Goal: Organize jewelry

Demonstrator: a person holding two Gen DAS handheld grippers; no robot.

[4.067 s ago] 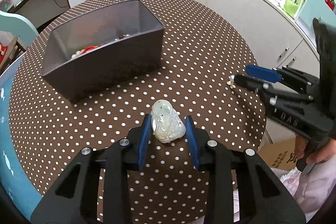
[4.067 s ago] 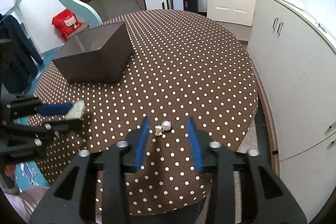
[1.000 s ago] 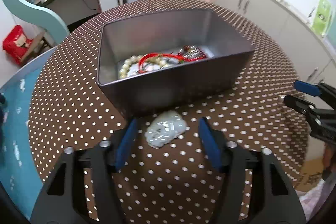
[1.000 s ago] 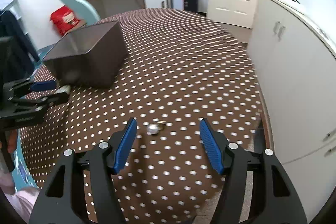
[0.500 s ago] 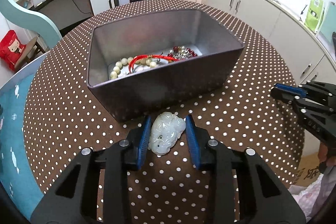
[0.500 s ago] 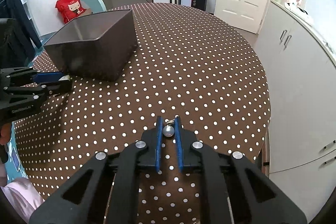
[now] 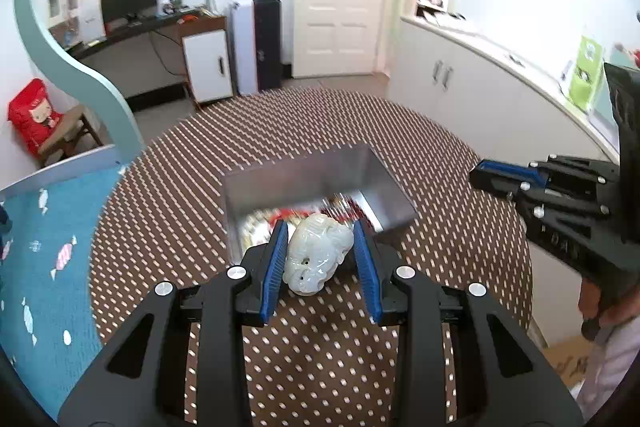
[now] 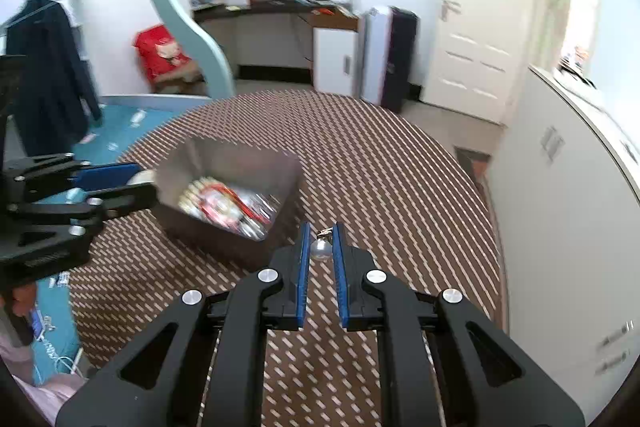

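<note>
My left gripper (image 7: 320,233) is shut on a pale carved jade pendant (image 7: 316,253), held in the air above the near end of the grey jewelry box (image 7: 280,175). Blurred beads and red cord lie on the box floor. In the right wrist view my right gripper (image 8: 320,231) is shut on a small silver ball pendant (image 8: 320,249) with a tiny clasp, lifted off the dotted tablecloth, to the right of the box (image 8: 224,159). The left gripper (image 8: 136,183) shows there at the box's left end, the right gripper (image 7: 492,175) at the right of the left wrist view.
The round table (image 7: 460,227) wears a brown cloth with white dots. White cabinets (image 8: 560,187) run along its right side and a blue mat (image 7: 44,247) lies to its left. A person's hand (image 7: 592,303) holds the right gripper's handle.
Both grippers closed on their pieces on the table, then rose with them. The jade pendant and the silver ball left the cloth; both views now look down into the box from higher up.
</note>
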